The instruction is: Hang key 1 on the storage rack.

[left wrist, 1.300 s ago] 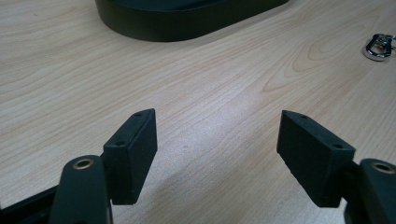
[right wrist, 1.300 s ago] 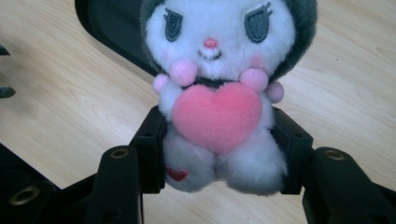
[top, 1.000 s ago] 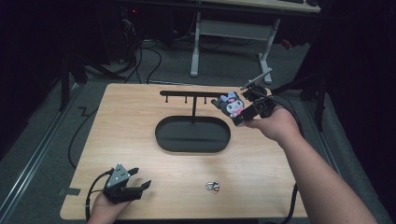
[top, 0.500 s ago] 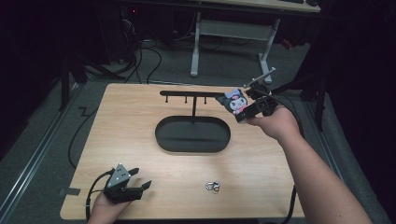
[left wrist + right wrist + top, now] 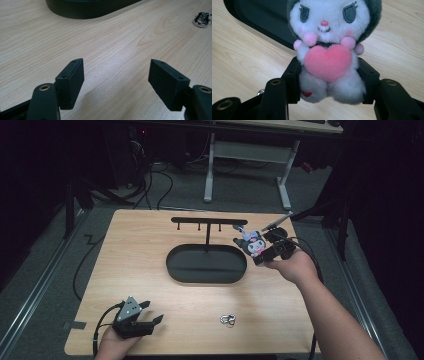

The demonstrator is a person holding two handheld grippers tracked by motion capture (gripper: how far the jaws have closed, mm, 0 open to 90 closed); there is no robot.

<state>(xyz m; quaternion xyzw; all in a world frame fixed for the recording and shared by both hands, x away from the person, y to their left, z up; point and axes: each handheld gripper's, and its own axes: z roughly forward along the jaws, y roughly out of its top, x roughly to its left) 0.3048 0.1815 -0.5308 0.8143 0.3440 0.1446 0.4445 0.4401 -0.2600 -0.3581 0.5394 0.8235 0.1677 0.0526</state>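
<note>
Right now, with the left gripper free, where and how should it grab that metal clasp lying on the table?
Grip the metal clasp across its narrow width, coming straight down from above: it lies flat on the table, so a level approach finds no edge. The left gripper stands open beside it.

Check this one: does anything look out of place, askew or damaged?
Nothing looks damaged or spilled. One oddity: a small metal clasp lies loose on the table, away from the black stand, while the right gripper holds the plush toy.

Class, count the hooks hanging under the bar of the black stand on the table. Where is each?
3, in a row under the bar: left hook, middle hook, right hook. More may be hidden near the plush toy.
</note>
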